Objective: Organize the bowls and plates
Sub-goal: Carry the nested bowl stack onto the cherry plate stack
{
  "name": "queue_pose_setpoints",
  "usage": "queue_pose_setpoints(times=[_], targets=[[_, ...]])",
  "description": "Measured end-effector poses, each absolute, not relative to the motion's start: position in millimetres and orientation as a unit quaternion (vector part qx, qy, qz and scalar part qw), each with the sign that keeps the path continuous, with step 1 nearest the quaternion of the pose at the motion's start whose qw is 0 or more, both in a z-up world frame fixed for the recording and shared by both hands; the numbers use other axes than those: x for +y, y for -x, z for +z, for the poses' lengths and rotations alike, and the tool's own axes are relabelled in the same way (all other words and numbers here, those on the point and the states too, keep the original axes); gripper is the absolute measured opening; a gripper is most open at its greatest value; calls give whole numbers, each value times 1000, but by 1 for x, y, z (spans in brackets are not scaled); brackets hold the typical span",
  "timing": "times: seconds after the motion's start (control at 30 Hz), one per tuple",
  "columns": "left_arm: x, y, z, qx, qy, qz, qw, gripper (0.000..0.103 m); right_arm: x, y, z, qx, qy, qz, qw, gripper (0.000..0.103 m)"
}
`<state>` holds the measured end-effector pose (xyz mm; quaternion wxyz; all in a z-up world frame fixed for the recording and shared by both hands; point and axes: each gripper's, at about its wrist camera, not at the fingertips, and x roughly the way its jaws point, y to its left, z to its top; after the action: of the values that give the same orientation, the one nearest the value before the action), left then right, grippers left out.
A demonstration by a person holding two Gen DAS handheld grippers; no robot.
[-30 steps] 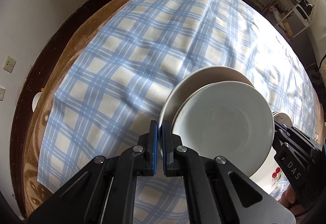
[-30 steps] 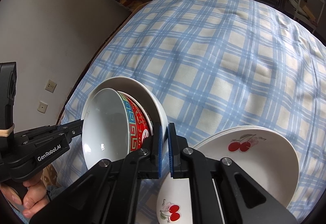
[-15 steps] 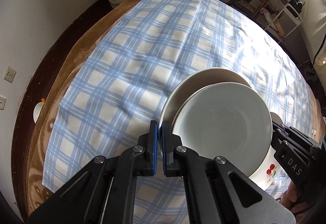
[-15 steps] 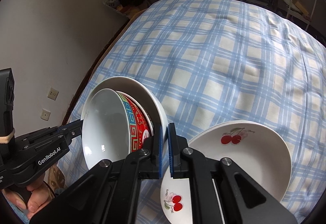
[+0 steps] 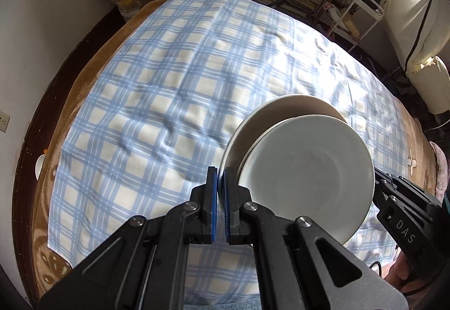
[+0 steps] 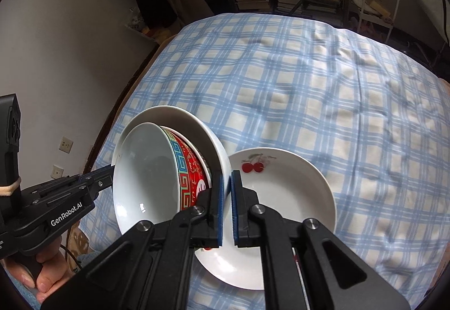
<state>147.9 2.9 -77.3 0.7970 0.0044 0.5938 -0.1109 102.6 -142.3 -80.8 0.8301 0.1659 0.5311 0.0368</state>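
Both grippers clamp opposite rims of a nested stack: the left gripper (image 5: 220, 191) has its blue pads pinched narrow on the near-left rim of the outer white dish (image 5: 253, 127), and the right gripper (image 6: 227, 197) grips the same dish's rim on the other side. Inside it sits the red patterned bowl (image 6: 191, 172), with a plain white bowl (image 6: 143, 172) nested innermost.

Compared with 1 second ago, the stack has risen: the checked tablecloth (image 5: 157, 90) looks farther below and more of the bed's far edge and the shelves beyond shows. The cherry plate (image 6: 284, 189) remains on the cloth near the front edge, now seen more fully beside the right pads, with what seems another plate beneath it.

That suggests the stack of 3 is clear of the surface and being carried, held tilted on its side. The likely next step is setting it down somewhere suitable, perhaps by the cherry plate. The tilt risks the inner bowls sliding out, so both grips must move together.
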Motion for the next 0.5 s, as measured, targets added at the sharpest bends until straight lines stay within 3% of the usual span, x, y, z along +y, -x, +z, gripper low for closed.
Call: queue_pose_setpoints(times=[0.5], targets=[[-52, -107, -124, 624, -15, -138, 769, 1, -193, -49, -112, 557, -177, -15, 811, 8]])
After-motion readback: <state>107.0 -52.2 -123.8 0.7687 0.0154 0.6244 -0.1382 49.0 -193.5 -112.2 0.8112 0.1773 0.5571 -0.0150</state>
